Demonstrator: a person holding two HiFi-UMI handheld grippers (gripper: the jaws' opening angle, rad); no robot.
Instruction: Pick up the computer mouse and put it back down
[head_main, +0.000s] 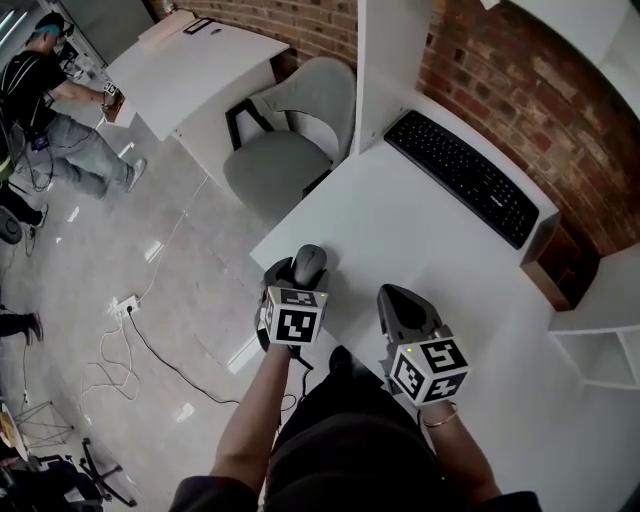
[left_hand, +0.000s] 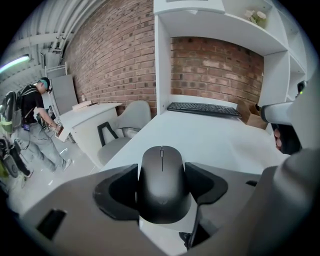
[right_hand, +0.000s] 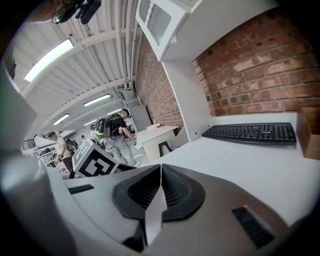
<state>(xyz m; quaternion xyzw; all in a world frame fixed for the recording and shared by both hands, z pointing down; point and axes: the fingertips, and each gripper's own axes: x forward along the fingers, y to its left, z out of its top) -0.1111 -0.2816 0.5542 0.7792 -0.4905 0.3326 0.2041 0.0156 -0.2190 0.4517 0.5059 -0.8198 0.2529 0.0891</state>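
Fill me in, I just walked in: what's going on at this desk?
A person works at the white desk with a gripper in each hand. The left gripper is shut on the dark computer mouse near the desk's front edge; whether it is lifted is unclear. The right gripper is shut and empty beside it. The keyboard lies at the back.

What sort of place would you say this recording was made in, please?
Most likely an office or lab workspace: a white desk with a black keyboard on it, a grey chair beside it, and exposed brick walls behind.
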